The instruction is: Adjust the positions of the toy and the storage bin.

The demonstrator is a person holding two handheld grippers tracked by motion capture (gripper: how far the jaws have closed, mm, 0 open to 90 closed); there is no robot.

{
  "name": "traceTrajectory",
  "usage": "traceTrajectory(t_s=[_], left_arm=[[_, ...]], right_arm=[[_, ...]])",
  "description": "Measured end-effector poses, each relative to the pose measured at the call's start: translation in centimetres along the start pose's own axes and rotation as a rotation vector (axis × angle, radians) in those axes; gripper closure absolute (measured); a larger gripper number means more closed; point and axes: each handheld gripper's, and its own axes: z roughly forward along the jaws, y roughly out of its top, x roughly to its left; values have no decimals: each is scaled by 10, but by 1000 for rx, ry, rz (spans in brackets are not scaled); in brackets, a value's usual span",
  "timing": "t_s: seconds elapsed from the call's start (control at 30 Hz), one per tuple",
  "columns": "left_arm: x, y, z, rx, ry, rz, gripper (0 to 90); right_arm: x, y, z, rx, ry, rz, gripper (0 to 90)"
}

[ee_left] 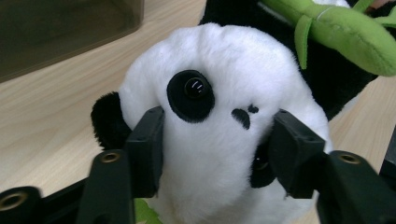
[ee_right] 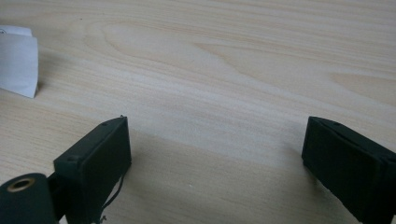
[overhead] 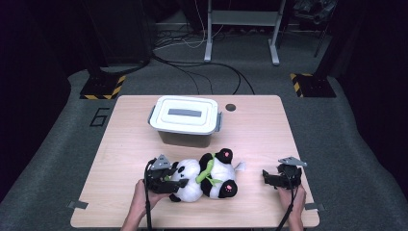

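A black and white plush panda (overhead: 214,179) lies on its side on the wooden table (overhead: 269,130), near the front edge. It holds a green plush bamboo stalk (ee_left: 355,32). My left gripper (overhead: 176,179) comes in from the left, and its pads press into both sides of the panda's head (ee_left: 210,84). The left fingertip (ee_left: 148,140) sits by one eye patch and the right one (ee_left: 292,154) covers the other. My right gripper (overhead: 267,179) rests to the right of the panda, apart from it. Its jaws stand wide over bare wood (ee_right: 217,154).
A white lidded plastic box (overhead: 185,115) with grey latches stands behind the panda, mid table. The panda's white tag (ee_right: 18,65) lies on the wood between it and my right gripper. A small round hole (overhead: 231,107) marks the table's far side.
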Motion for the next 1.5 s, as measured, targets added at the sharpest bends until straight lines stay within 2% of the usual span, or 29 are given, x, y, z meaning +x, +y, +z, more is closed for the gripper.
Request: traceTrajectory(t_s=[0.03,0.07,0.1,0.2,0.27,0.4,0.53,0.57,0.6,0.63,0.7,0.77,0.8,0.83,0.87,0.9,1.0,1.23,1.5], left_arm=[[-4,1,-1,-14,19,-5,345],[-4,1,-1,-14,19,-5,315],[-9,3,-4,-27,40,-17,292],[-13,7,-7,-47,58,-9,263],[-21,12,-11,-75,52,-24,199],[-30,18,-12,-105,37,-24,180],[-45,27,-8,-121,14,13,183],[-52,32,-4,-121,8,32,218],[-52,32,-4,-121,8,32,257],[-55,34,0,-119,7,34,257],[-62,37,7,-107,10,35,377],[-65,38,14,-103,17,35,438],[-67,37,19,-104,18,37,494],[-68,36,21,-102,19,36,616],[-69,35,23,-106,25,45,616],[-69,33,23,-109,24,51,655],[-65,30,20,-123,14,46,726],[-59,30,13,-108,-2,98,756],[-46,26,-1,-75,-42,118,756]], right_arm=[[0,0,0,-1,0,-2,73],[0,0,0,-1,0,-2,73],[0,0,0,-1,0,-3,73],[0,0,0,-1,0,-1,73],[0,0,0,-1,2,-4,73],[0,0,0,-2,1,-3,75],[-1,0,0,-2,1,-3,76],[-1,0,0,-2,1,-3,76],[-1,0,0,-2,1,-3,76],[-1,0,0,-2,1,-3,76],[-1,0,0,-2,1,-4,79],[-1,0,0,-5,-1,-2,83],[-1,0,0,-6,-2,-2,84],[-1,0,0,-7,0,1,85],[-2,0,0,-6,3,0,88],[-1,0,-1,-7,2,5,89],[-2,0,-1,-8,3,6,92],[-2,0,-1,-10,1,9,99],[-1,0,-1,-9,-4,7,100]])
